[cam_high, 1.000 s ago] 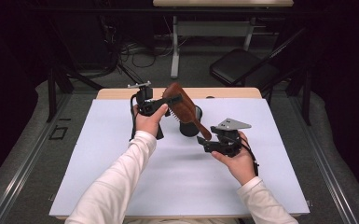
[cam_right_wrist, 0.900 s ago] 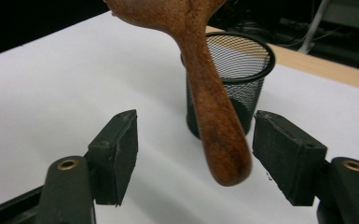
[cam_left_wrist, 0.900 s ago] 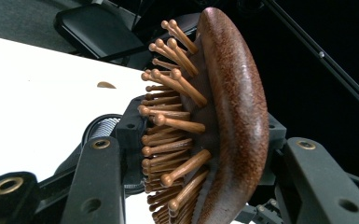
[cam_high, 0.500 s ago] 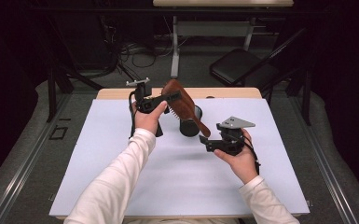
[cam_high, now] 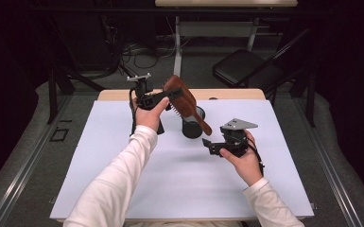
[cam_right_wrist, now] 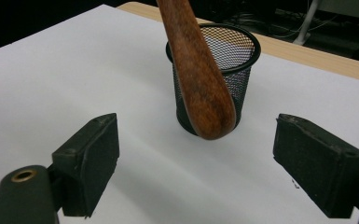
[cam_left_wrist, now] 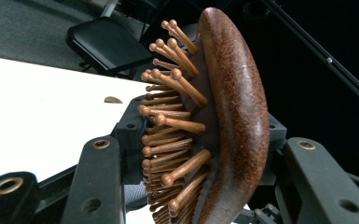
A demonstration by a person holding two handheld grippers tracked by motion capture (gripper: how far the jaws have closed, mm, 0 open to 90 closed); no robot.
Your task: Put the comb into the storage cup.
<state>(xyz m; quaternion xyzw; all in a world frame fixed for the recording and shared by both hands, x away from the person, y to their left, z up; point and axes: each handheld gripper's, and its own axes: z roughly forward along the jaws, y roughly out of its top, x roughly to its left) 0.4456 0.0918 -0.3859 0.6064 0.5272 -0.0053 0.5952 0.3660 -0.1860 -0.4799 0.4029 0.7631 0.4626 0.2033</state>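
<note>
One hairbrush clamped by head in left hand-held gripper, handle over cup at 12 o'clock. Right hand-held gripper jaws just opened, empty. Drop-in left.

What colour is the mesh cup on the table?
Black; the mesh cup shows best in the right gripper view, behind the hairbrush handle.

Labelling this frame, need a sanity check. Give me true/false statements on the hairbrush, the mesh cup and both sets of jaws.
1. The left gripper is shut on the hairbrush. True.
2. The right gripper has its jaws clamped on the brush handle. False: they stand open with nothing between them, having just been opening.
3. The mesh cup lies on its side. False: it stands upright on the white table.
4. The brush has wooden bristles. True.
</note>
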